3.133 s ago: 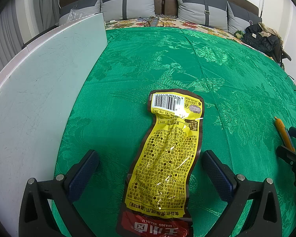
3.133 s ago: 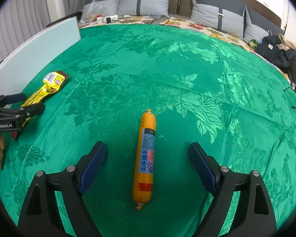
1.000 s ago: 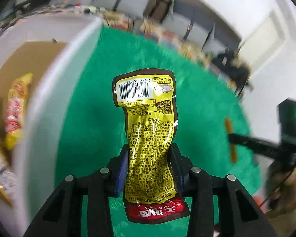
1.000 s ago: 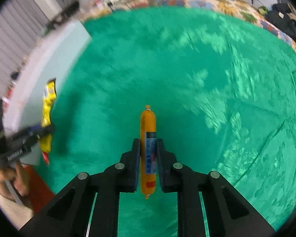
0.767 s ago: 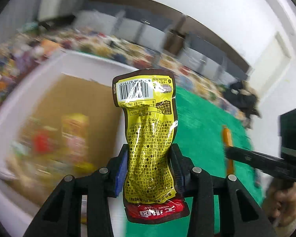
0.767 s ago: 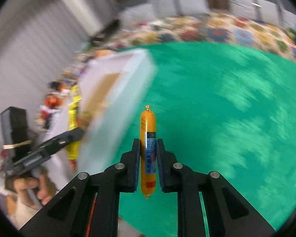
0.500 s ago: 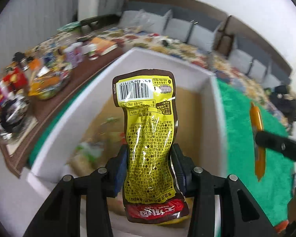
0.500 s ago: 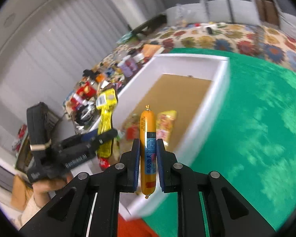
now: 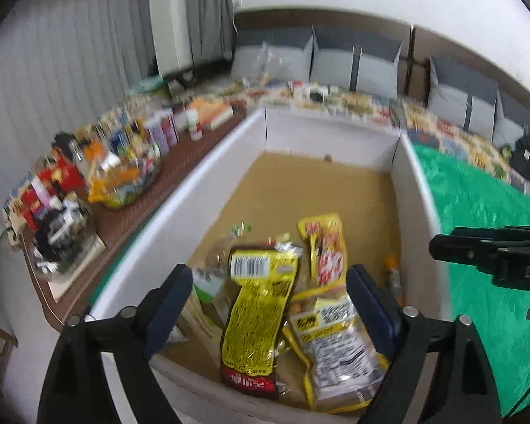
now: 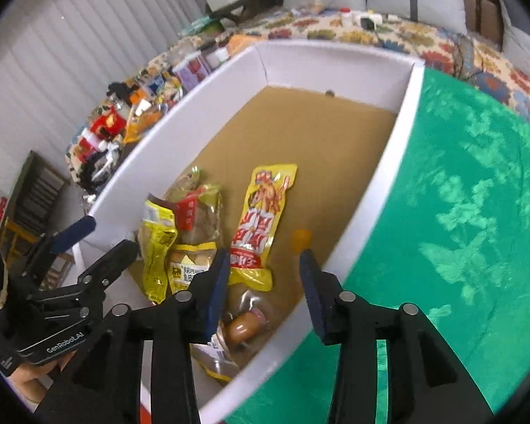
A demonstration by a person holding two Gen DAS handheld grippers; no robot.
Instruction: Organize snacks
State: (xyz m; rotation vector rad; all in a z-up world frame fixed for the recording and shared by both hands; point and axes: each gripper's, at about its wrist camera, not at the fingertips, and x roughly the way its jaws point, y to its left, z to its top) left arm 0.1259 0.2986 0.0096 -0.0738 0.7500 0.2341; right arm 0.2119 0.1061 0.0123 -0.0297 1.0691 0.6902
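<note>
A white box with a brown floor holds several snack packs. My left gripper is open above the box's near end; the yellow barcode pouch lies free below it on the other packs. My right gripper is open over the box's right side. The orange sausage lies blurred on the box floor just beyond the right fingers, also small in the left wrist view. A yellow-red pouch lies in the middle of the box.
The green cloth covers the bed right of the box. A brown side table left of the box carries many bottles and packets. Grey pillows line the headboard behind.
Both grippers swung from the green cloth to over the box, then opened. The yellow barcode pouch and the orange sausage have dropped into the box.
</note>
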